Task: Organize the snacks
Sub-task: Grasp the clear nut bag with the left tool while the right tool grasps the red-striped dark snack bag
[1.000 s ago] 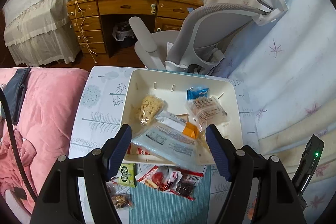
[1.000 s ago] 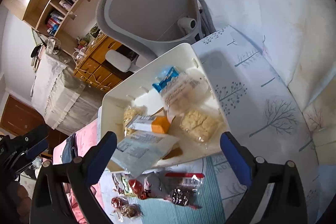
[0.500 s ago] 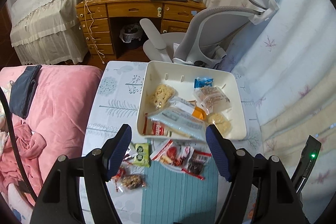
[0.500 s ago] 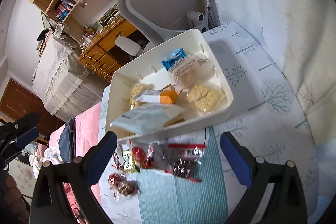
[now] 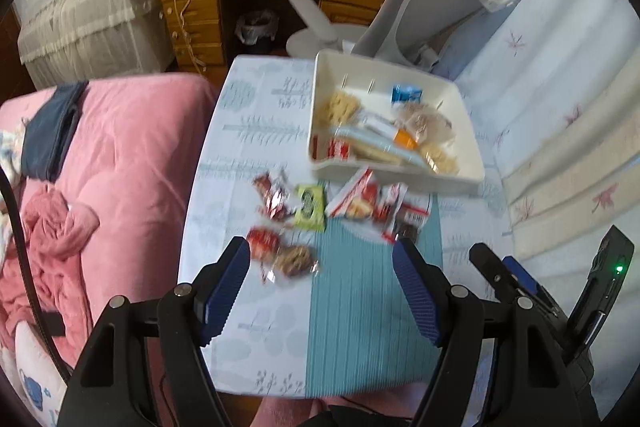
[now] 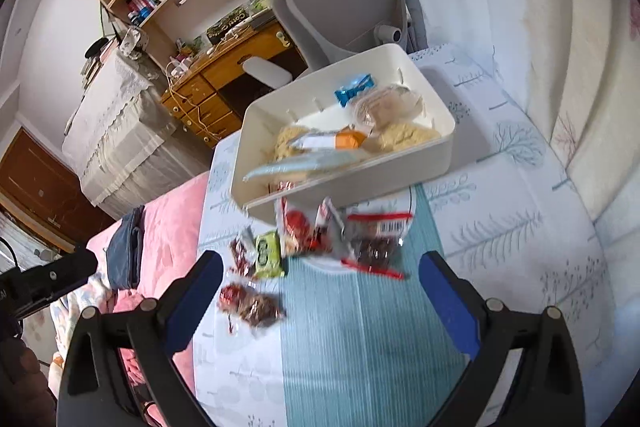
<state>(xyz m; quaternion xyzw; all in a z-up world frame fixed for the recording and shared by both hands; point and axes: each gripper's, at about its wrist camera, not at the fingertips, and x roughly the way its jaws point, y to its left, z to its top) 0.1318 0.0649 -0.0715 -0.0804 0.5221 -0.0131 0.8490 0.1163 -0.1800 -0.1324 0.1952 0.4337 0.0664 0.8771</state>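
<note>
Both grippers pulled back from the white plastic snack bin (image 5: 394, 173) — left gripper (image 5: 322, 261) and right gripper (image 6: 320, 277) wide, empty; loose foil-wrapped snack packets (image 5: 308, 207) on table await sorting.

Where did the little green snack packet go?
In the left wrist view the green packet lies on the table in front of the white tray, between a red-wrapped candy on its left and a red-and-white packet on its right.

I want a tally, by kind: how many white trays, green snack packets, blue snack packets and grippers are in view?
white tray: 1
green packet: 1
blue packet: 1
grippers: 2, the left gripper and the right gripper
Total: 5
</note>
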